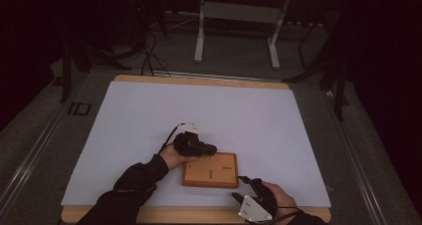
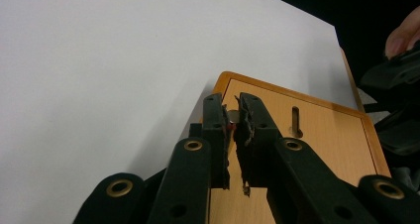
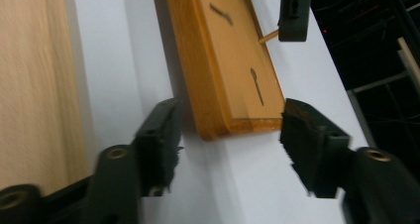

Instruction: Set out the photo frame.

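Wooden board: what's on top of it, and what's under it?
On the wooden board: two dark keyhole slots and the left gripper, shut on a small peg at the board's edge. Under it lies the white sheet; the part beneath the board is covered.

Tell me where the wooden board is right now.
In the high view the wooden board lies flat on the white sheet near its front edge, between the left gripper and the right gripper.
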Tool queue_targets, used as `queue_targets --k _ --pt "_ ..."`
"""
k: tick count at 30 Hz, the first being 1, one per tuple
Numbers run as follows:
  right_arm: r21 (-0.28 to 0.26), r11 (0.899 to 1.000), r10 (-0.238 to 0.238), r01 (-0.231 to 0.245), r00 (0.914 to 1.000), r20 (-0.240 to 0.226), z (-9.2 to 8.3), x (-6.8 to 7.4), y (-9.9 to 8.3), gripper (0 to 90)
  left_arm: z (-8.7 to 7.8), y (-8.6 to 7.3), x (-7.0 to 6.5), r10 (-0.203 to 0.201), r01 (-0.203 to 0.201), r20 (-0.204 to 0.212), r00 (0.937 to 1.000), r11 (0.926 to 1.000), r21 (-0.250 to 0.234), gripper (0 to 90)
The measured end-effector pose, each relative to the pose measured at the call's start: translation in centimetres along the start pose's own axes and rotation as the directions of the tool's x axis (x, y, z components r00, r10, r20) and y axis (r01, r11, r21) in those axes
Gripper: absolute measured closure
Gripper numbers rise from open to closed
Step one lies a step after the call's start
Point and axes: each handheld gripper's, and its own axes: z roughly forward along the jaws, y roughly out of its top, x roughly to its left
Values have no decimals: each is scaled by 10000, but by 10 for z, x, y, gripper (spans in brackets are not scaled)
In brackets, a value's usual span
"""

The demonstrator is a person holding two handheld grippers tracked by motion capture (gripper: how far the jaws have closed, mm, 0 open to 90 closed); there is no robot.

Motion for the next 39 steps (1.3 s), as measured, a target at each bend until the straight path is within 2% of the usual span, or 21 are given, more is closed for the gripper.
queue_targets --k 2,3,7,8,9,10,13,14,17,20,22,24,27,28,29,31,33,34,36,38,39 --pt "162 9988 -458 455 9988 187 3 2 -1 461 0 0 1 1 -1 52 10000 10000 4 832" --pt "239 9964 -813 808 9964 235 5 3 -2 475 0 0 1 -55 55 41 10000 10000 -38 833" --pt "493 9842 -1724 1700 9837 511 12 8 -4 525 0 0 3 -187 189 193 9996 9998 -84 831" --pt "612 9777 -2049 2011 9767 639 13 10 -4 526 0 -1 3 -180 182 198 9996 9998 -96 832" --pt "781 9641 -2604 2538 9611 918 14 13 -4 548 0 -1 4 -218 220 237 9995 9997 -91 832" --pt "887 9560 -2879 2797 9526 986 15 16 -3 565 0 -1 4 -222 225 274 9994 9997 -94 831" --pt "1067 9384 -3407 3287 9317 1260 18 21 -2 599 1 0 4 -234 236 271 9994 9997 -91 832" --pt "1117 9300 -3633 3501 9216 1366 18 22 -2 611 1 0 4 -243 245 281 9993 9997 -82 831" --pt "1228 9190 -3897 3746 9104 1388 21 23 -2 643 1 0 4 -259 260 296 9992 9996 -58 831" --pt "1243 9147 -4001 3846 9050 1445 21 23 -1 649 0 0 5 -267 269 265 9993 9996 -45 832" --pt "1226 9165 -3962 3809 9065 1456 20 23 -1 656 1 0 5 -264 265 252 9993 9996 -56 832" --pt "1214 9132 -4039 3889 9034 1441 20 23 -1 658 1 1 4 -194 195 236 9995 9998 -17 831" --pt "1112 9142 -4024 3898 9058 1330 19 21 -2 658 0 1 4 -83 83 217 9997 10000 -21 823" --pt "1090 9137 -4035 3915 9059 1282 19 20 -2 658 0 1 4 -78 78 89 9999 10000 3 804" --pt "1065 9132 -4048 3934 9057 1259 19 20 -2 659 -1 2 4 -67 67 -2 10000 10000 -49 744" --pt "1036 9113 -4092 3986 9047 1185 19 18 -2 660 -6 2 4 -29 22 -183 9998 9994 -332 694" --pt "979 9119 -4081 3986 9059 1134 18 16 -2 661 -12 4 3 12 -34 -389 9992 9983 -583 585" --pt "925 9129 -4061 3975 9074 1087 18 15 -2 661 -16 4 2 105 -143 -546 9985 9975 -698 572" --pt "842 9150 -4019 3947 9100 1020 17 12 -2 662 -22 5 1 151 -198 -606 9980 9968 -771 543" --pt "740 9122 -4088 4030 9077 951 16 9 -2 667 -29 5 -2 245 -322 -844 9961 9953 -914 465" --pt "714 9135 -4056 4004 9099 871 16 7 -2 666 -33 5 -2 102 -187 -906 9958 9955 -930 414"
